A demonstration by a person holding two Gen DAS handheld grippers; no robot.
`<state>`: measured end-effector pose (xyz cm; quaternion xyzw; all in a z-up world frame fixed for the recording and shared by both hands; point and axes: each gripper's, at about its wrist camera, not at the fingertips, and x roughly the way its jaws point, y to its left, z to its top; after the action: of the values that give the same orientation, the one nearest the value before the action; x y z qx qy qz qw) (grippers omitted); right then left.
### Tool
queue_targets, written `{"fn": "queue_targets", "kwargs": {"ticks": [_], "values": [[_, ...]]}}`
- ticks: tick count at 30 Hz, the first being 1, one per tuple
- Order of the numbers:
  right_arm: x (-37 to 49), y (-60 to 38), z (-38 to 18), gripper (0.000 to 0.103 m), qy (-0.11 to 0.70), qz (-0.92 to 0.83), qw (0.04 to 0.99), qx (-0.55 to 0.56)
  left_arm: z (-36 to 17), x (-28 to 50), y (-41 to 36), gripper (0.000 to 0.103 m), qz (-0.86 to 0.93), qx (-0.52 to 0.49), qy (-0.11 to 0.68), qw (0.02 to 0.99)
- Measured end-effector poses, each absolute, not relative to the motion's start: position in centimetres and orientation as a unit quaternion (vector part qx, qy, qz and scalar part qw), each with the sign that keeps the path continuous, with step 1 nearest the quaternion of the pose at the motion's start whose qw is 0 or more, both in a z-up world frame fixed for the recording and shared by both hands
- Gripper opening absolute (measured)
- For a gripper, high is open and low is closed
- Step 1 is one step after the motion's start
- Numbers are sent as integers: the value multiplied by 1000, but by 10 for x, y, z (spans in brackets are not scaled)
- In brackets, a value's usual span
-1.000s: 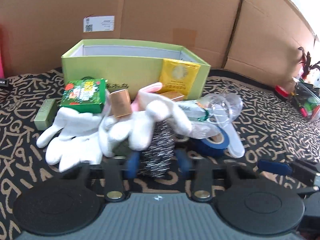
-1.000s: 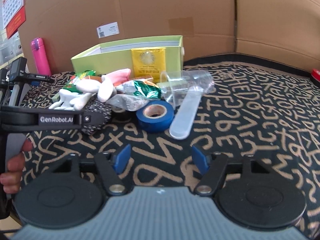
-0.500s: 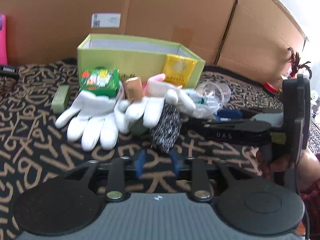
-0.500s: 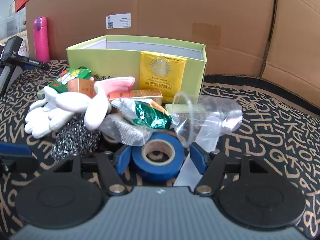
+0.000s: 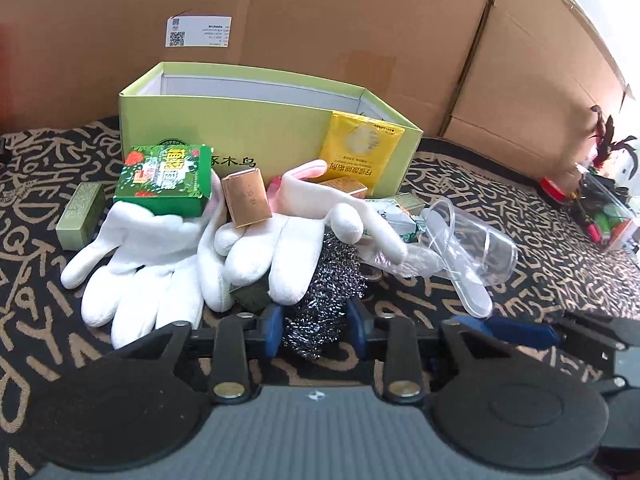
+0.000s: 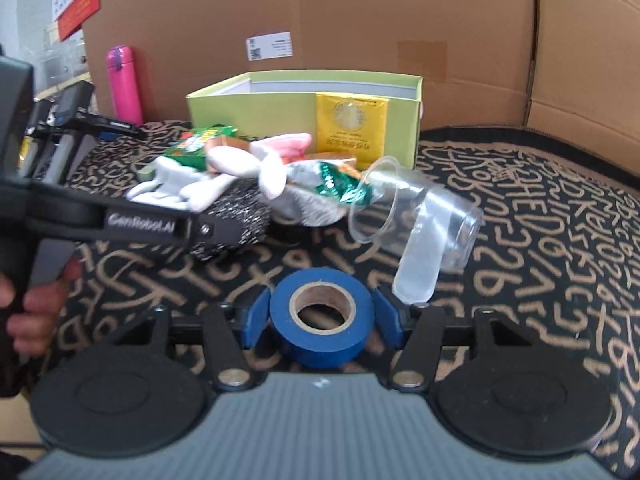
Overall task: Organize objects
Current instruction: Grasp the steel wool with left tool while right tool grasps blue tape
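Observation:
In the left wrist view a steel wool scourer (image 5: 324, 292) sits between the blue pads of my left gripper (image 5: 316, 328). Its jaws are closing and both pads touch the scourer. White gloves (image 5: 160, 264) lie over and beside it. In the right wrist view my right gripper (image 6: 322, 316) is closing on a blue tape roll (image 6: 322, 322), pads against both its sides, a short way in front of the pile. An open light-green box (image 5: 260, 140) stands behind the pile, with a yellow sachet (image 5: 360, 152) leaning on its front.
The pile also holds a green packet (image 5: 168, 180), a copper box (image 5: 246, 200), a clear plastic cup (image 6: 420, 208) and a clear scoop (image 5: 468, 288). Cardboard walls (image 5: 360, 20) close the back. A pink bottle (image 6: 122, 80) stands far left, a clear tub (image 5: 604, 216) far right.
My left gripper moved back in around the scourer. My right gripper reached the pile, took the blue tape roll between its pads and drew it back from the pile.

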<state>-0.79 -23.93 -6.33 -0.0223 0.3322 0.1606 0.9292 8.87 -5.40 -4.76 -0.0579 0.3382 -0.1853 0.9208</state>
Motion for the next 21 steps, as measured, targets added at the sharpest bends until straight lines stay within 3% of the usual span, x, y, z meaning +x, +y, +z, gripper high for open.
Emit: {"fn": "queue_targets", "kwargs": {"ticks": [8, 10, 12, 21], "values": [[-29, -232, -58, 57, 336, 194, 921, -27, -41, 25, -24, 33, -215, -29, 362, 907], [-29, -228, -62, 57, 336, 195, 921, -29, -39, 18, -19, 39, -200, -35, 360, 911], [-27, -225, -64, 57, 335, 193, 922, -27, -36, 18, -22, 52, -194, -29, 343, 919], [-32, -228, -69, 63, 340, 175, 924, -18, -42, 35, -40, 51, -214, -16, 343, 915]]}}
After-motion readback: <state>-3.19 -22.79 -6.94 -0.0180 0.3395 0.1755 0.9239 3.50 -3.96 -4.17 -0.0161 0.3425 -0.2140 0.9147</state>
